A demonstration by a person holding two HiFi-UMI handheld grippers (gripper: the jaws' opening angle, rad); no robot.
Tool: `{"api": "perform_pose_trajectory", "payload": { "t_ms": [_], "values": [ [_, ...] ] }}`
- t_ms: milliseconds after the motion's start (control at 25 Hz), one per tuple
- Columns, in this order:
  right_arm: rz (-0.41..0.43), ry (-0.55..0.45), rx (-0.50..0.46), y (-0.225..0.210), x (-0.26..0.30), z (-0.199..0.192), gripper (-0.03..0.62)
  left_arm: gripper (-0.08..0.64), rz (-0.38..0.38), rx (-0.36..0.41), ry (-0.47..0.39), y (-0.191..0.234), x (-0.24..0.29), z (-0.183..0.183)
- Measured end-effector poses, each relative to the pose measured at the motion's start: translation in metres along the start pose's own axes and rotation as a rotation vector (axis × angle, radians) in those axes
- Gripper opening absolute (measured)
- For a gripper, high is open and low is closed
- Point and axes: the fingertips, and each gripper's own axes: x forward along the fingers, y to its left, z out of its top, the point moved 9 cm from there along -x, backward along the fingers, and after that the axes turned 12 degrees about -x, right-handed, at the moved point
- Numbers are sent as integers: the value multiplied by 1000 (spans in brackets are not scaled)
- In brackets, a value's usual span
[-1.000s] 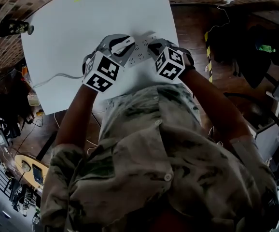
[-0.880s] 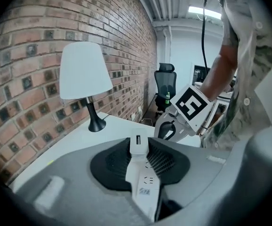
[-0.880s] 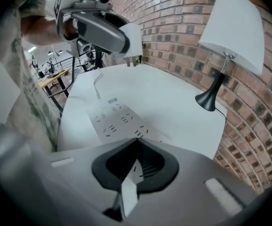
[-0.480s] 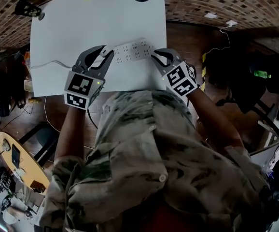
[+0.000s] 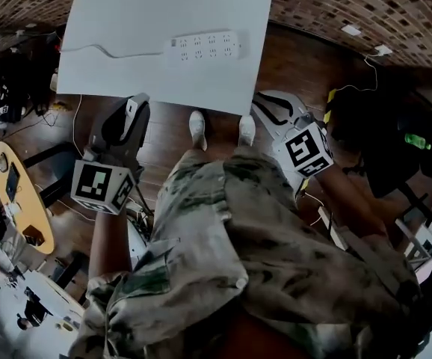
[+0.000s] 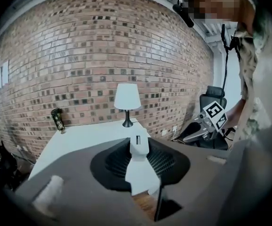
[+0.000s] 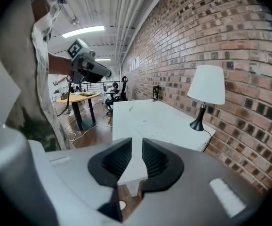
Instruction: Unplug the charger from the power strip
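Note:
The white power strip (image 5: 202,47) lies flat on the white table (image 5: 126,21), with no plug showing in its sockets. My left gripper (image 5: 137,105) hangs over the floor in front of the table's near edge. It is shut on the white charger (image 6: 139,169), which stands upright between the jaws in the left gripper view. My right gripper (image 5: 267,109) is also off the table, at the right. Its jaws are opening and nothing is between them (image 7: 136,155); only the table shows through the gap.
The strip's white cable (image 5: 100,48) runs left off the table. A white lamp (image 6: 127,98) stands at the table's far edge by the brick wall, with a small dark bottle (image 6: 57,119) at one corner. The person's shoes (image 5: 197,129) stand below the near edge. A round wooden table (image 5: 14,200) stands at the left.
Both grippers pulled back from the power strip and off the table towards the person. The charger came away with the left gripper. The right gripper let go of the strip and opened.

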Motion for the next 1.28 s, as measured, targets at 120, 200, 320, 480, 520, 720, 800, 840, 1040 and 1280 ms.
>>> {"api": "perform_pose_trajectory", "payload": {
  "t_ms": [120, 200, 320, 480, 520, 720, 800, 840, 1040, 1280],
  "values": [
    [-29, -52, 4, 6, -17, 14, 71, 107, 11, 11, 18, -20, -37, -9],
    [-51, -69, 10, 18, -28, 22, 69, 107, 13, 3, 5, -26, -60, -21],
    [-81, -75, -5, 48, -42, 35, 67, 107, -2, 18, -20, -33, -93, -42],
    [-155, -65, -37, 97, -55, 56, 66, 107, -29, 60, -54, -33, -149, -79],
    [-179, -67, -29, 111, -59, 62, 66, 107, -42, 56, -69, -31, -165, -91],
    [-273, -98, 32, 214, -84, 97, 72, 107, -134, 33, -114, -23, -239, -149],
    [-274, -93, 58, 265, -94, 110, 79, 107, -174, 40, -99, -21, -264, -172],
    [-267, -87, 67, 290, -100, 115, 87, 107, -192, 41, -91, -22, -275, -183],
    [-281, -82, 63, 365, -141, 126, 100, 107, -245, 72, -108, -46, -319, -209],
    [-305, -151, 67, 422, -206, 125, 100, 107, -252, 100, -148, -116, -355, -226]
  ]
}}
